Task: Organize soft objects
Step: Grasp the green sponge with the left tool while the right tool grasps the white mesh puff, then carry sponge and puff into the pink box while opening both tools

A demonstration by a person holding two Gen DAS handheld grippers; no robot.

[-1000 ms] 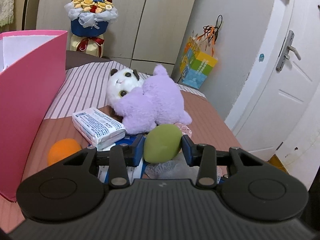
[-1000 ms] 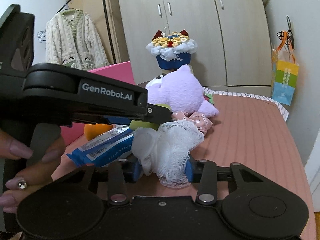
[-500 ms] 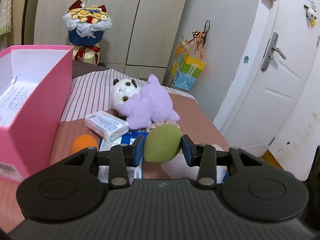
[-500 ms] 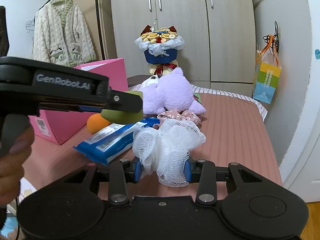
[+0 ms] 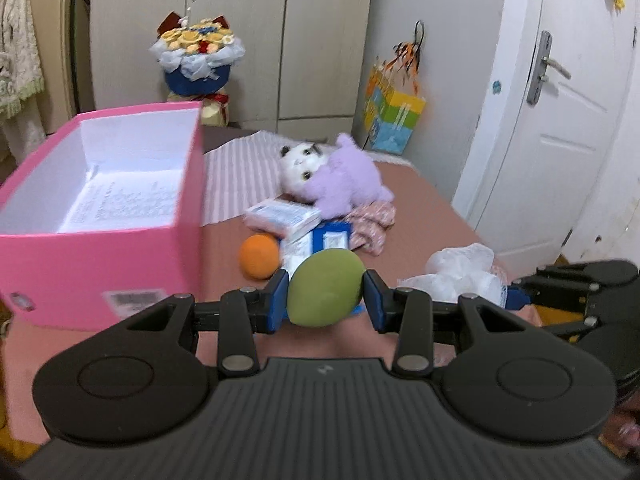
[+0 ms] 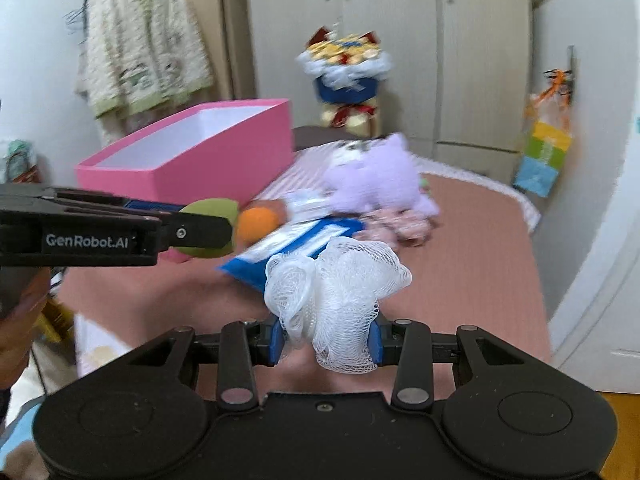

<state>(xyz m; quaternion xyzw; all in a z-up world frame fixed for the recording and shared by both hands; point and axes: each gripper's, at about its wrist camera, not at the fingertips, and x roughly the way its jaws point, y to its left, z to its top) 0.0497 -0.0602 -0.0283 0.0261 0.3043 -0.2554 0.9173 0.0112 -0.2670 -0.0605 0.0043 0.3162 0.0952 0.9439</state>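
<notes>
My left gripper (image 5: 325, 298) is shut on a soft green egg-shaped sponge (image 5: 326, 286), held above the bed. My right gripper (image 6: 325, 340) is shut on a white mesh bath puff (image 6: 336, 288); the same puff (image 5: 460, 272) shows at the right of the left wrist view. An open pink box (image 5: 100, 216) with white lining and a printed sheet inside stands to the left on the bed. Beyond the grippers lie an orange ball (image 5: 259, 256), a white tissue pack (image 5: 284, 216), a blue packet (image 5: 330, 238), a floral cloth (image 5: 370, 222) and a purple and white plush (image 5: 340, 184).
A bed with a pink striped cover (image 5: 424, 216) carries everything. A flower bouquet (image 5: 198, 60) stands before the wardrobe (image 5: 240, 20). A colourful gift bag (image 5: 394, 120) hangs at the right, by a white door (image 5: 560, 120). A knitted cardigan (image 6: 140, 48) hangs at the left.
Both grippers have risen and drawn back from the pile, each keeping its object. The pink box, earlier close at the left edge, now shows its open top and inside.
</notes>
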